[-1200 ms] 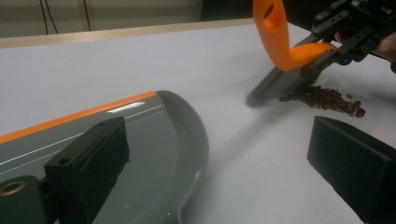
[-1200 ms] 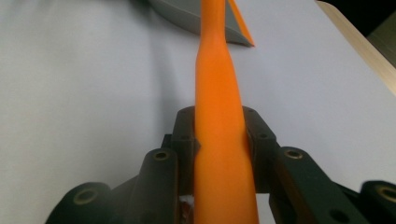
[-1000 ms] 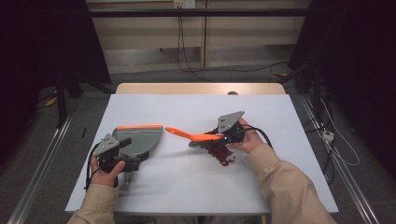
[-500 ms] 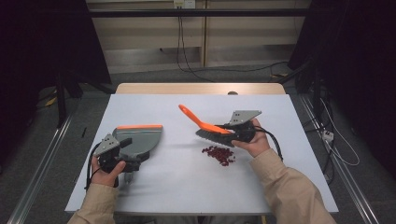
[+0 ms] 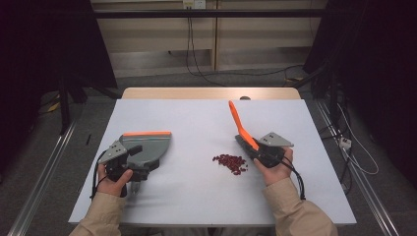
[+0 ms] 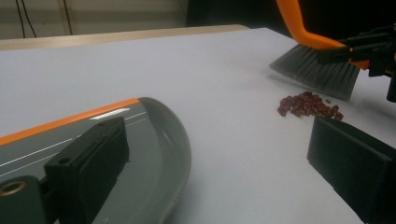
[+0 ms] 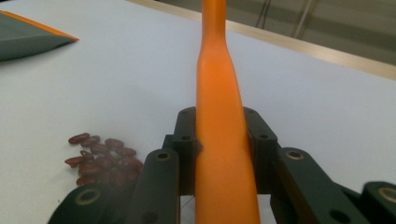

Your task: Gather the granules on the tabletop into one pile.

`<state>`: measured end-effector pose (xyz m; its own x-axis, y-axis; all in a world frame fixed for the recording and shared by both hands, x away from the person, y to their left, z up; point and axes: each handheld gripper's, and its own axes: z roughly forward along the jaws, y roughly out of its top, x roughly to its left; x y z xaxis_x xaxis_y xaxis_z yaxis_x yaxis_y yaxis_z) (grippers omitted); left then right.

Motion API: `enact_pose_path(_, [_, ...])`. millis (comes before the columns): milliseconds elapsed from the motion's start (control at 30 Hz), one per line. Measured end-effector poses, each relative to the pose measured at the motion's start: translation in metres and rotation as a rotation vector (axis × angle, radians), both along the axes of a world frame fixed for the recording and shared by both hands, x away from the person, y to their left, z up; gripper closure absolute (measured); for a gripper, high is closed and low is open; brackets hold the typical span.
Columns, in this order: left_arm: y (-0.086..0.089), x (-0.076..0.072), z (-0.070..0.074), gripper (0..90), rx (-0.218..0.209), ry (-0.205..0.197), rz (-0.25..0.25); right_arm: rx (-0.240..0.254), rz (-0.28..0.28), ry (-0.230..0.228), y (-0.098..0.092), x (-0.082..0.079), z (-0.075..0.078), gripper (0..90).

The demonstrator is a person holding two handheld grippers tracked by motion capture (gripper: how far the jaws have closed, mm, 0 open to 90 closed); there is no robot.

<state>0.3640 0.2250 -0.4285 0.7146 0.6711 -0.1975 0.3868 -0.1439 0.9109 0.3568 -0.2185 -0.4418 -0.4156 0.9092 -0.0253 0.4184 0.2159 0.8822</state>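
A wide white rectangular tabletop point(image 5: 196, 118) has a pale wooden edge strip point(image 5: 211, 93) along its far side. Beyond it, black cables point(image 5: 196, 54) hang down a beige panelled wall point(image 5: 157, 44) and trail over the grey floor point(image 5: 44, 147). Metal rails point(image 5: 42, 182) flank the tabletop.

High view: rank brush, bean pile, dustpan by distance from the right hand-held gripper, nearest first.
1. brush: clamped in the right hand-held gripper, handle slanting away up the table.
2. bean pile: just to its left, on the table.
3. dustpan: across the table, at the left hand-held gripper.
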Motion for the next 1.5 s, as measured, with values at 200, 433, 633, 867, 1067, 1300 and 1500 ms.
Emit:
enact_pose_path(200, [-0.001, -0.001, 0.001, 5.2, 0.003, -0.005, -0.004, -0.01, 0.005, -0.009, 0.026, -0.002, -0.004, 71.4])
enact_pose_path(433, [0.001, -0.001, 0.002, 5.2, 0.008, -0.007, 0.007, 0.041, 0.013, -0.012, 0.038, 0.006, -0.006, 71.4])
enact_pose_path(633, [0.002, -0.001, 0.001, 5.2, 0.012, -0.005, 0.011, 0.051, 0.035, -0.035, 0.039, 0.008, -0.001, 71.4])
enact_pose_path(867, [0.001, -0.001, 0.001, 5.2, 0.016, -0.006, 0.013, 0.01, 0.021, -0.059, 0.024, -0.003, 0.004, 71.3])
enact_pose_path(1067, [0.0, -0.002, 0.001, 5.2, 0.025, -0.008, 0.012, -0.004, 0.01, -0.038, 0.024, -0.006, -0.006, 71.3])
enact_pose_path(1300, [0.0, -0.002, 0.001, 5.2, 0.028, -0.011, 0.014, 0.021, 0.058, -0.041, 0.042, -0.002, -0.008, 71.3])
enact_pose_path(1500, [0.0, -0.002, 0.001, 5.2, 0.036, -0.015, 0.01, 0.036, 0.081, -0.072, 0.038, -0.002, 0.001, 71.3])
